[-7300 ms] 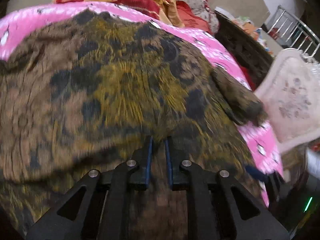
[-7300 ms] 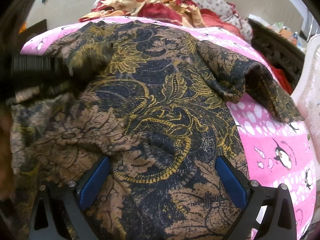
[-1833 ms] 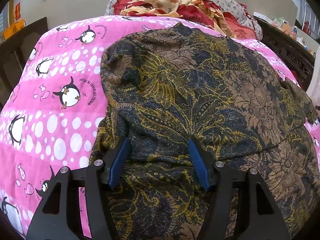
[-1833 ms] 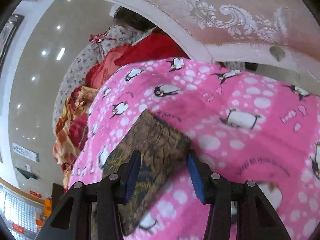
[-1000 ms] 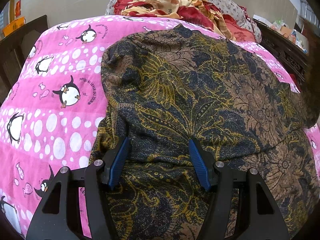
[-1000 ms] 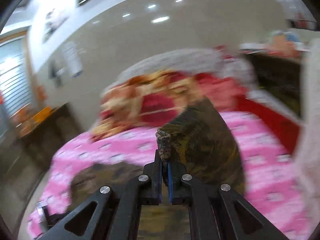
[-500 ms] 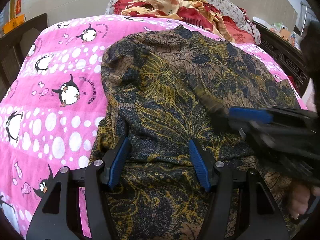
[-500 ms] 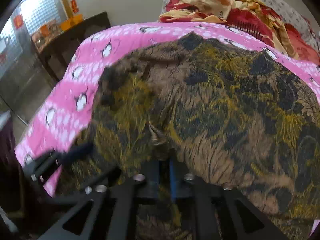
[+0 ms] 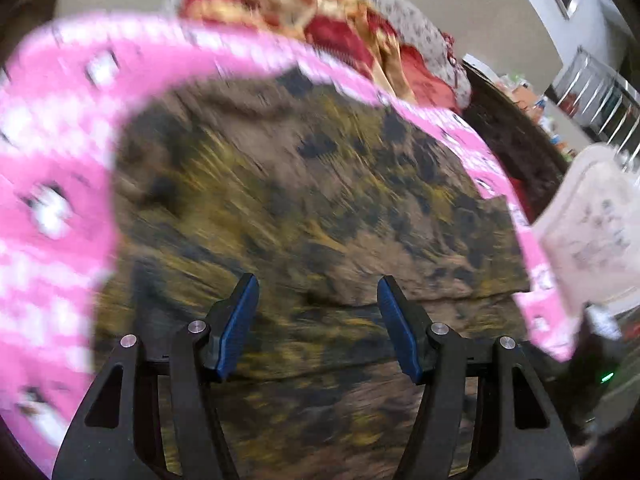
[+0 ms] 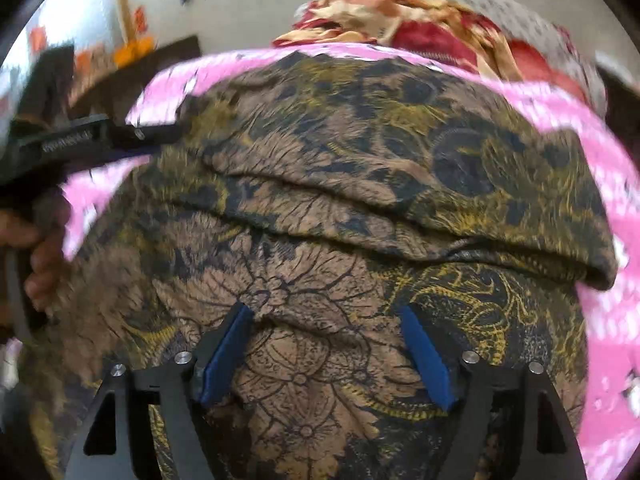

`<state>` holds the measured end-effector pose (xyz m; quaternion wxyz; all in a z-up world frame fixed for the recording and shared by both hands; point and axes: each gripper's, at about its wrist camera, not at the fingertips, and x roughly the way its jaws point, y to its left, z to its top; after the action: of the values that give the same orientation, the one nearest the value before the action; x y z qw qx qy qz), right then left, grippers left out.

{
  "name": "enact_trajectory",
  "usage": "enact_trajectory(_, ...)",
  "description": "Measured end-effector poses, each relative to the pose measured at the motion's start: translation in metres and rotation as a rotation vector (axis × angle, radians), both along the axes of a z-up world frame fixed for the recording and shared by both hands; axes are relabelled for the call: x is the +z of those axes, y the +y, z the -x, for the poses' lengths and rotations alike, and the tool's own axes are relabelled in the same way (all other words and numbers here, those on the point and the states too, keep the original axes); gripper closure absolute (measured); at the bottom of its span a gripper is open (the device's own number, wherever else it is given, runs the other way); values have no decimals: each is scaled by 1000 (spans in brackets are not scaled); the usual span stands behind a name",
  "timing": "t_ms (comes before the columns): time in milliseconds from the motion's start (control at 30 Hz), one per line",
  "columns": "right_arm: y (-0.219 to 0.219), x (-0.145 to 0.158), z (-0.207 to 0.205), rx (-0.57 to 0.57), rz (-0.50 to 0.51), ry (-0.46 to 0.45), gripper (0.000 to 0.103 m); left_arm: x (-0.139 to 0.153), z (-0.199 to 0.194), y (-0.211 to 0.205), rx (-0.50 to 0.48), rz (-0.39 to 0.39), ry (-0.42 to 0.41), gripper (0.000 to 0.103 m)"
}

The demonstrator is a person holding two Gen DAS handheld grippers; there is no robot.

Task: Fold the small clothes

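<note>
While my left wrist view is smeared with blur, I log the left gripper [image 9: 316, 316] spread wide and empty over the batik garment [image 9: 304, 184] on the pink penguin bedspread [image 9: 52, 168]. My right wrist view alone shows a crisp fold ridge, the right gripper [image 10: 326, 344] agape, holding nothing, and the left gripper's arm at the garment's left edge.
</note>
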<state>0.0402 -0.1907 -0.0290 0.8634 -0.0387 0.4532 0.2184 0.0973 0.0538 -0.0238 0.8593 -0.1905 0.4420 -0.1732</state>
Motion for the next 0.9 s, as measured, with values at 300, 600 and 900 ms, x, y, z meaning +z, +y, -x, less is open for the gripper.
enact_trajectory(300, 10, -4, -6, 8, 27, 7, 18, -5, -11, -2, -4, 240, 43, 43)
enact_trajectory(600, 10, -4, -7, 10, 19, 12, 18, -13, -43, -1, 45, 185, 85, 43)
enact_trajectory(900, 10, -5, -9, 9, 20, 12, 17, -9, -73, -1, 54, 193, 78, 43)
